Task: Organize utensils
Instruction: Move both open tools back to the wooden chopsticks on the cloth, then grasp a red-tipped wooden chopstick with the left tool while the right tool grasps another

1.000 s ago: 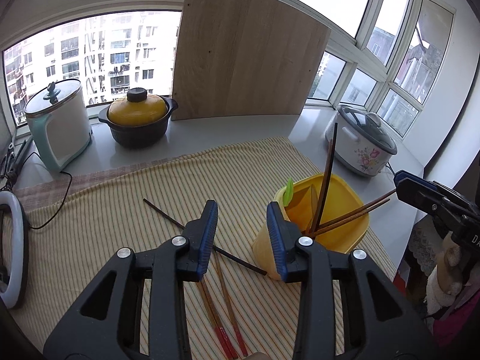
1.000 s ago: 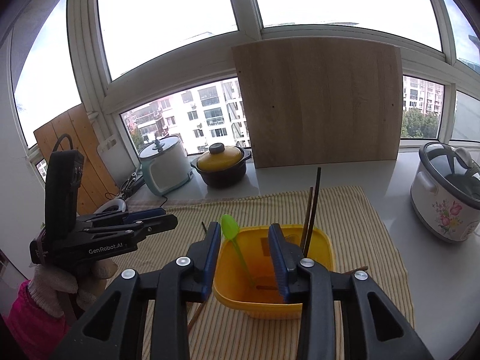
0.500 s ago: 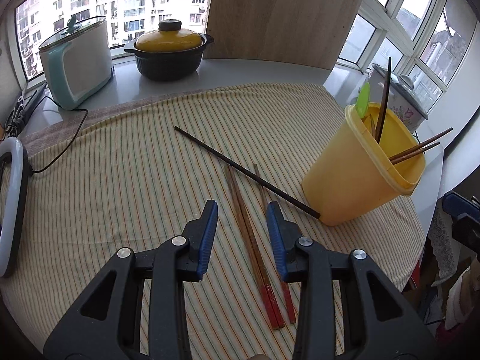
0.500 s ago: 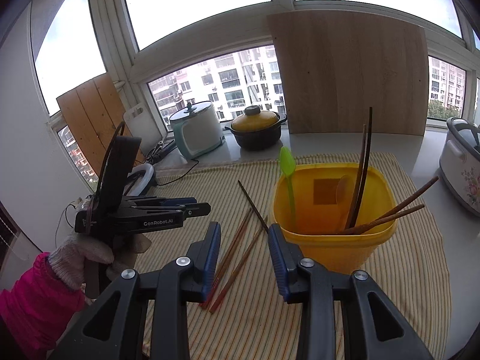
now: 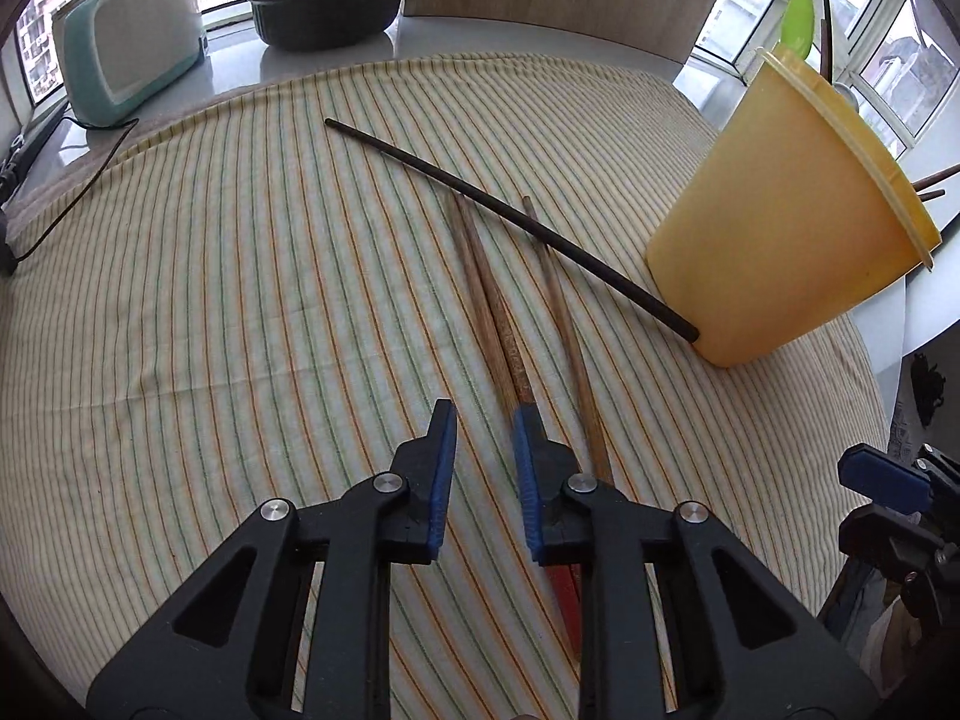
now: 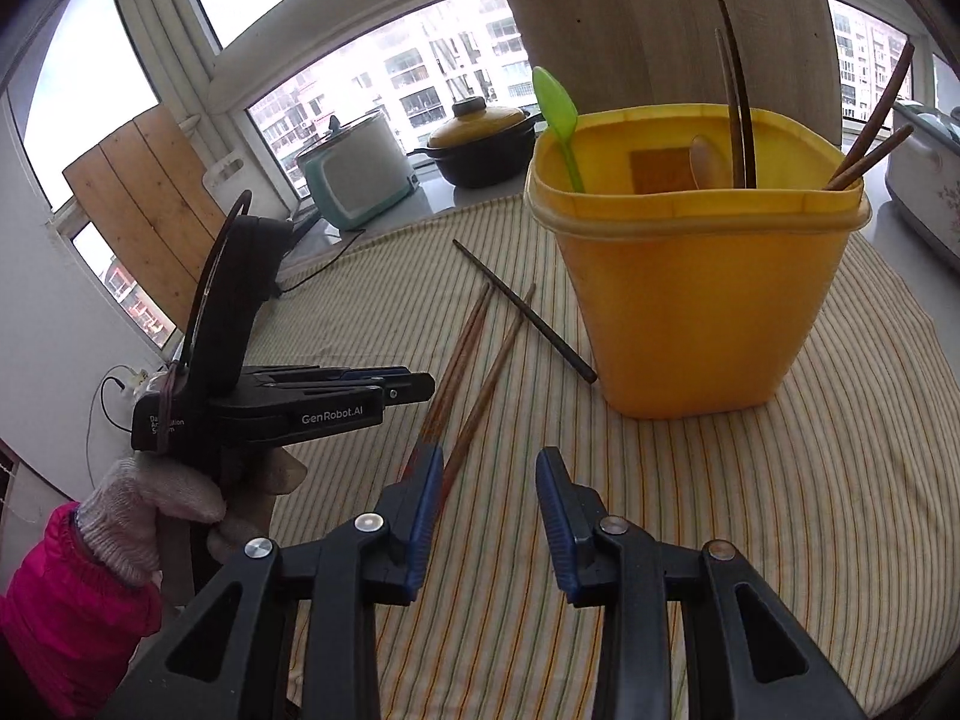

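Both tongs stood parted and empty: the left tongs [image 5: 483, 438] hung low over the striped cloth [image 5: 240, 276] on the desk, its right finger above the red-tipped wooden chopsticks [image 5: 492, 306], while the right tongs [image 6: 489, 480] hovered wider apart before the yellow tub [image 6: 690, 300]. A dark chopstick [image 5: 510, 222] lay across the wooden ones, one end touching the tub's base. Inside the tub stood a green spoon [image 6: 558, 114], a wooden spoon and more chopsticks.
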